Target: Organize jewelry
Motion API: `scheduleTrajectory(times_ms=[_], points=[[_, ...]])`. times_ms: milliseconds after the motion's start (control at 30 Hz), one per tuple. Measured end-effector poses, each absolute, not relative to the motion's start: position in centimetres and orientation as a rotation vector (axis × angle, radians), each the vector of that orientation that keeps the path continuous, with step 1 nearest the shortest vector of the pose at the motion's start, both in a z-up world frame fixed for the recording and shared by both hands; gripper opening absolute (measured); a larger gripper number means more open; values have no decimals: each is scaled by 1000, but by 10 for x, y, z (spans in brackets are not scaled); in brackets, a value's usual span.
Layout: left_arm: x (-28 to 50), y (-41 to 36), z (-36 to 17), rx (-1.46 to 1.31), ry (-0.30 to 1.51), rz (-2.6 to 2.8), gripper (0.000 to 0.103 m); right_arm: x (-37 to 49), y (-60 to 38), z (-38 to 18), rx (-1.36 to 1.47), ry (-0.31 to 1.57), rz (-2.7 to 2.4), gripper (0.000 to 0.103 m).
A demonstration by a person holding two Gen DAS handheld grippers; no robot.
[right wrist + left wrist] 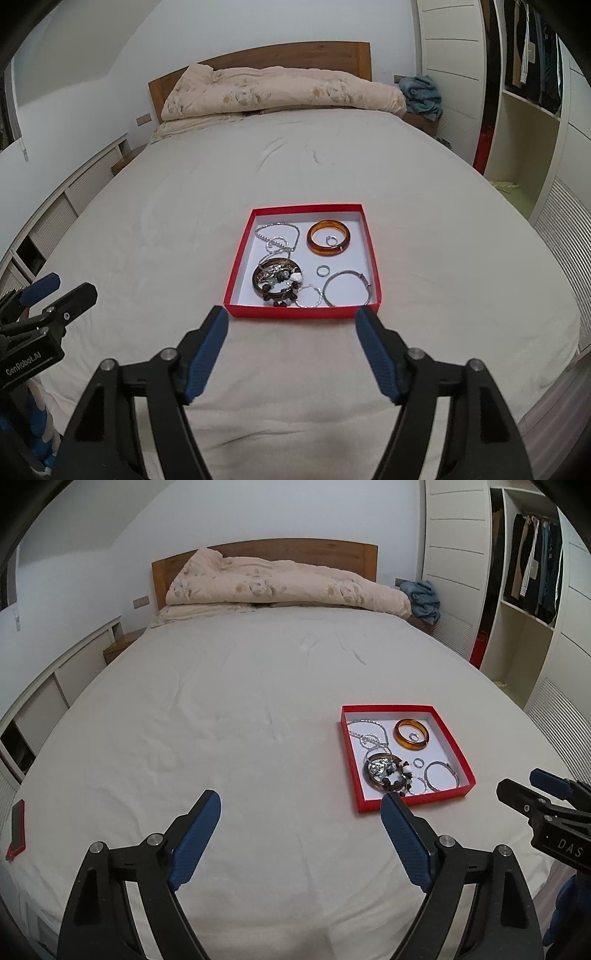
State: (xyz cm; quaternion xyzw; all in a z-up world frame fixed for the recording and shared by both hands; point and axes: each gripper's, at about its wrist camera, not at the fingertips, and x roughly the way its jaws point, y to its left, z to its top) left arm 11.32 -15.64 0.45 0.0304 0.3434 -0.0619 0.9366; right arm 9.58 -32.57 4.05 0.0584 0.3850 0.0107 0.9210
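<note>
Jewelry sits gathered in a shallow red box (pixel 301 309) on the white bedsheet (pixel 184 229): an amber bangle (pixel 328 237) at the far right, a silver chain (pixel 277 234) far left, a silver hoop (pixel 345 288) near right, and a tangle of what looks like beaded bracelets (pixel 279 282) inside a dark bangle. Right gripper (pixel 291 317) hovers just short of the box's near wall, fingers spread wide and empty. Left gripper (pixel 301 801) hangs beside it over bare sheet, equally wide.

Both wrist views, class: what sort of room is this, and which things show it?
Almost certainly a bedroom: a made bed with a folded quilt against a wooden headboard, and an open wardrobe of hanging clothes.
</note>
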Motion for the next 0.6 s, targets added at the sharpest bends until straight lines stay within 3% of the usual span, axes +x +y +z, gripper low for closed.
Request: scheduleTrajectory(times_ms=[600], points=[[115, -150, 7, 30, 707, -75, 92, 103, -310, 48, 38, 757, 72, 82]])
